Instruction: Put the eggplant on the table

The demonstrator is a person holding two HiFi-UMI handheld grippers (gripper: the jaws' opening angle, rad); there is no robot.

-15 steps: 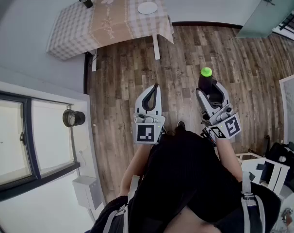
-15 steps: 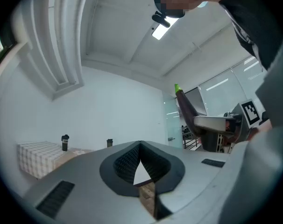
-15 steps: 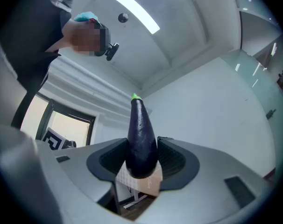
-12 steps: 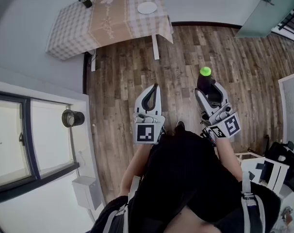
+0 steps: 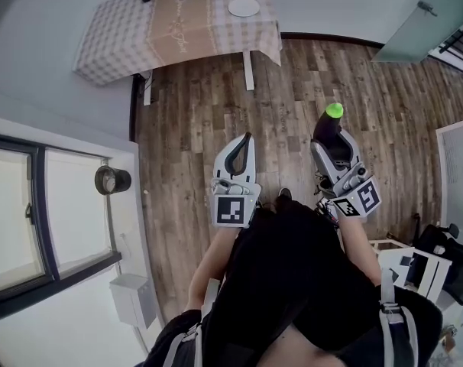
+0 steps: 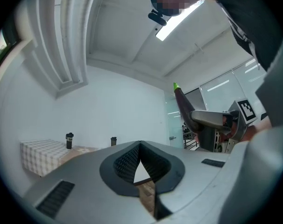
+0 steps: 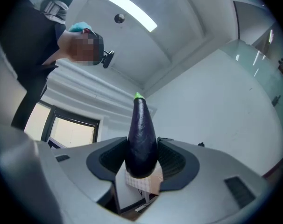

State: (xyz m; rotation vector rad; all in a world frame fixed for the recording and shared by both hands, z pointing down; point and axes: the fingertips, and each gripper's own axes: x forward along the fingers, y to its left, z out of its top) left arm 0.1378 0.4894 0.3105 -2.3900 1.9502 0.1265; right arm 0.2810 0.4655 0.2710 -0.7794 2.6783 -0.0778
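One eggplant (image 5: pixel 327 125) stands clamped in the right hand-held gripper (image 5: pixel 335 138), drifted slightly rightward since a moment ago — bench (image 5: pixel 109 44) well apart, carry unfinished. Left hand-held gripper (image 5: pixel 237 153): jaws together, empty.

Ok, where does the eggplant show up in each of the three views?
Head view: eggplant right of centre, in the right gripper.
Left gripper view: right of centre, tilted, green tip up.
Right gripper view: centre, between the jaws.
Shared landmark: checked-cloth table, top of head view, lower left in left gripper view.
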